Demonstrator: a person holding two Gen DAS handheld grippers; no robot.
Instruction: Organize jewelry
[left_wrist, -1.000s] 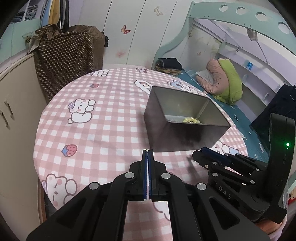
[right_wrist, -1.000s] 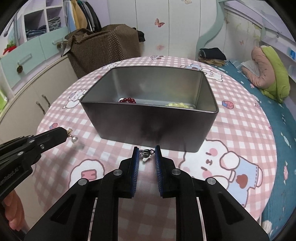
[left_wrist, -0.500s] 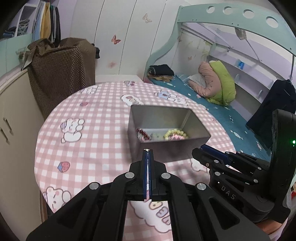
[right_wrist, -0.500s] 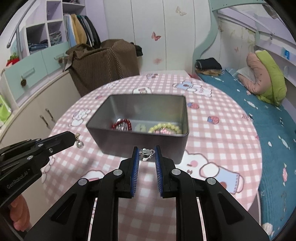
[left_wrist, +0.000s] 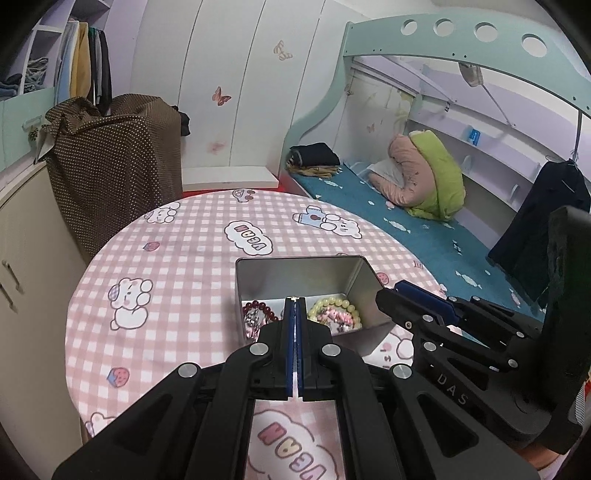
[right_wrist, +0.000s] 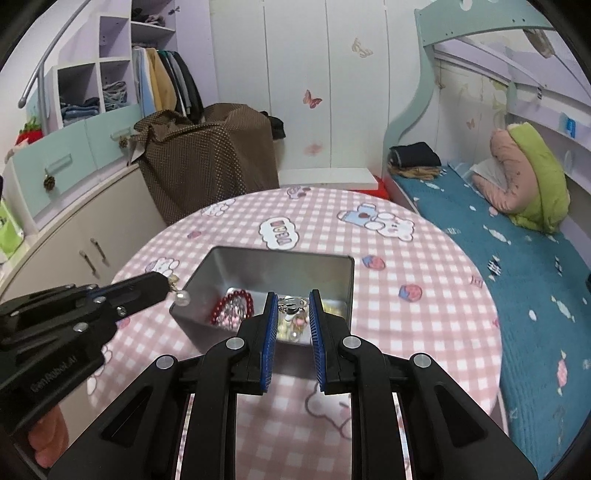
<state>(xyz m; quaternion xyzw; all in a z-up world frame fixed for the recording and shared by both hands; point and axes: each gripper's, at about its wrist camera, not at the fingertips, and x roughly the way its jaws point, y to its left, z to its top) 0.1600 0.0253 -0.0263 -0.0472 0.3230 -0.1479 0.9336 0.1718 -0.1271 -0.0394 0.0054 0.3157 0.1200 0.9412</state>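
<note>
Left to right: left gripper (right_wrist: 168, 286) is being held above the table (right_wrist: 424, 325), just off the left rim of the tin box (right_wrist: 258, 254). Its jaws are pressed together, blue pads meeting in the left wrist view, and a pearl drop earring (right_wrist: 181, 295) is being pinched at the tips, the pearl hanging below them over the box's left edge.

Tin box is sitting on the pink checked table, roughly mid-table, open top. Inside it 2 bracelets are being seen: a dark red bead bracelet (left_wrist: 260, 308) on the left side, a pale yellow bead bracelet (left_wrist: 334, 306) on the right. Whether they are touching cannot be told, as the left gripper's fingers are covering the gap.

Right gripper (right_wrist: 293, 301) is being held over the box's near edge, jaws parted only a little, and a small silver earring (right_wrist: 290, 304) is being clamped between the blue pads (right_wrist: 271, 325) near the tips. In the left wrist view the right gripper is sitting just right of the box.

Bed (right_wrist: 517, 258) with teal cover is lying right of the table.
</note>
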